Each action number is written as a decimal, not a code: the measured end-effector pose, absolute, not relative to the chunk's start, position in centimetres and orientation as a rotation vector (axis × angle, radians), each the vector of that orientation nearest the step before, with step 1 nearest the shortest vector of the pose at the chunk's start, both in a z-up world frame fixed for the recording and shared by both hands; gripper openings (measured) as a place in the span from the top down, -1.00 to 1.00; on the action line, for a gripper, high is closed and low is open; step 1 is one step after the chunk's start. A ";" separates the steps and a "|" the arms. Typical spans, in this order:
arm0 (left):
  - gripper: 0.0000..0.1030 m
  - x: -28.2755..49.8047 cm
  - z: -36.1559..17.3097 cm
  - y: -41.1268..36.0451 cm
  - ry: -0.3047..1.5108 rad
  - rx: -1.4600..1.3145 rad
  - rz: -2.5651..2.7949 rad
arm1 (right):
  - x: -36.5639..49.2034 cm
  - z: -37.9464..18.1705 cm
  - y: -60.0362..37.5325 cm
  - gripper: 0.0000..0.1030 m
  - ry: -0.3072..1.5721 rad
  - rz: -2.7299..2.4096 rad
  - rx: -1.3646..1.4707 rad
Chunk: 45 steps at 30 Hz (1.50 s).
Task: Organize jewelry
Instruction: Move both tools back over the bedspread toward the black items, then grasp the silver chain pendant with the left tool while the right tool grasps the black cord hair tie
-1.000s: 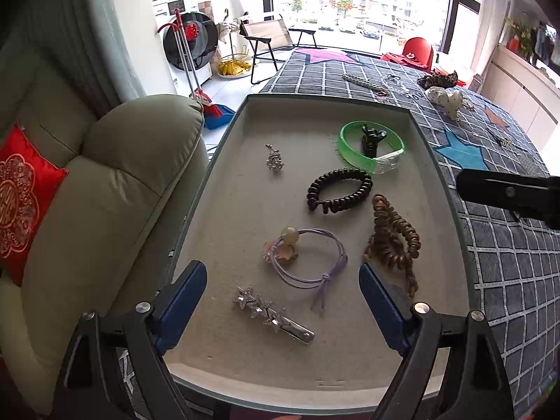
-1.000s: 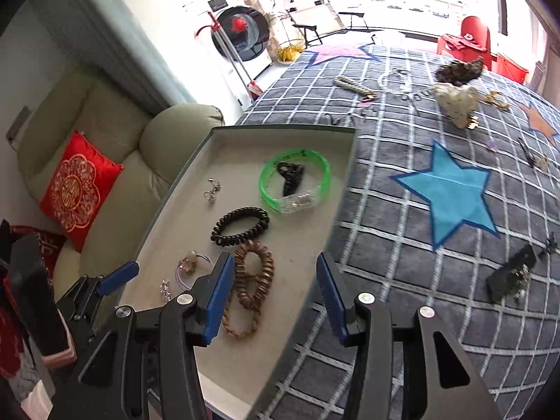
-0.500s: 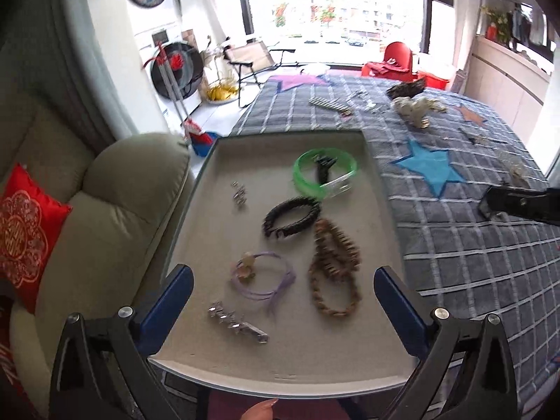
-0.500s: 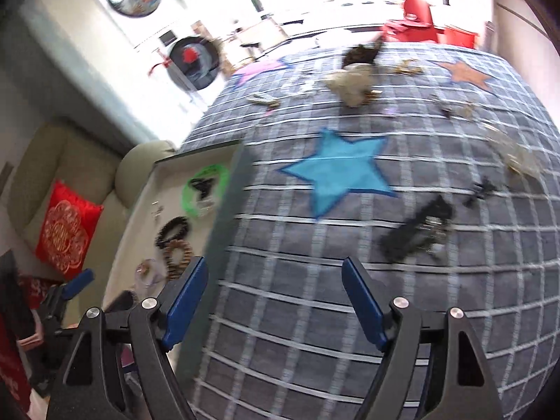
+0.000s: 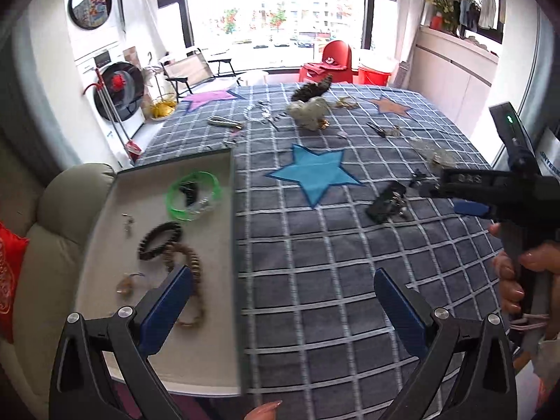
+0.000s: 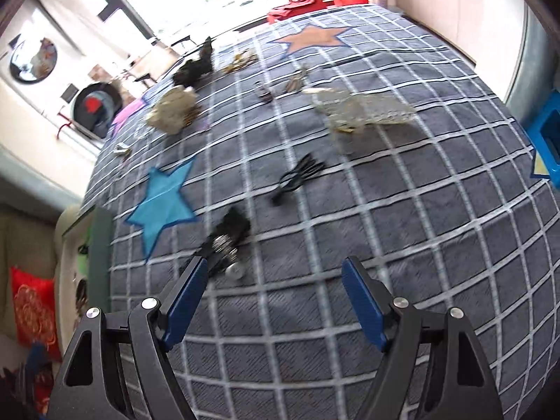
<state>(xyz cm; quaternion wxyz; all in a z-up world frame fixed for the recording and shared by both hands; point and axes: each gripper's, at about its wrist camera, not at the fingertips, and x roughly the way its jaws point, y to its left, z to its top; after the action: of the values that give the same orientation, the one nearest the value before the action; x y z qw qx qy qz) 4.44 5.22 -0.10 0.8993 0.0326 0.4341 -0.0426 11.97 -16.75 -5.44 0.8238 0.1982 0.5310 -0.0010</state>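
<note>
A grey tray (image 5: 210, 357) at the table's left edge holds a green bangle (image 5: 175, 210), a black coil band (image 5: 159, 241), a brown coil band (image 5: 194, 262) and small pieces. My left gripper (image 5: 283, 294) hangs open over the tray's right rim and the grid cloth, nothing between its fingers. My right gripper (image 6: 273, 288) is open above the cloth, empty; a black clip with sparkly stones (image 6: 227, 241) lies just beyond its left finger. That same black clip (image 5: 386, 203) lies near the right gripper's tip in the left wrist view. A black claw clip (image 6: 297, 175) lies further on.
More jewelry is scattered at the far side: a cream beaded piece (image 6: 175, 110), a dark feathery piece (image 6: 194, 66), a clear crystal piece (image 6: 360, 110). A blue star (image 5: 315, 171) marks the cloth. A beige sofa (image 5: 49, 217) stands left of the tray. A hand (image 5: 518, 273) holds the right gripper.
Both grippers swung right, away from the tray and over the cloth. Both opened wider. The right gripper now sits close to the black sparkly clip.
</note>
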 end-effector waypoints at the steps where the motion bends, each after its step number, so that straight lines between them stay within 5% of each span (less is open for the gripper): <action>1: -1.00 4.6 -0.4 4.7 0.909 0.066 -0.091 | 12.3 -5.7 -17.0 -0.57 1.130 -0.013 0.425; 13: -1.00 7.0 -3.7 3.5 0.993 0.036 -0.061 | 16.1 -7.0 -16.0 -0.54 1.088 -0.118 0.333; 18: -1.00 8.0 -4.4 2.7 1.001 0.035 -0.076 | 17.0 -7.3 -14.4 -0.21 1.060 -0.171 0.180; 23: -1.00 8.8 -4.6 1.7 0.998 0.040 -0.095 | 16.5 -7.3 -14.6 0.43 1.031 -0.182 0.106; 29: -0.89 10.0 -4.7 -0.5 0.995 0.060 -0.133 | 15.4 -7.2 -15.4 0.82 1.024 -0.130 0.098; 37: -0.33 11.3 -5.4 -5.4 1.012 0.097 -0.243 | 12.4 -7.1 -18.2 0.82 1.012 -0.103 0.121; 45: -0.11 13.7 -7.5 -10.1 1.070 0.128 -0.302 | 10.1 -7.0 -20.5 0.83 1.004 -0.071 0.175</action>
<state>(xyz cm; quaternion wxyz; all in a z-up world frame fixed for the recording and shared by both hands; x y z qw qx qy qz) 13.75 -10.08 -7.52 0.8475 0.0607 0.5075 -0.1432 10.07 -20.51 -7.01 0.8723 0.0839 0.4806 -0.0338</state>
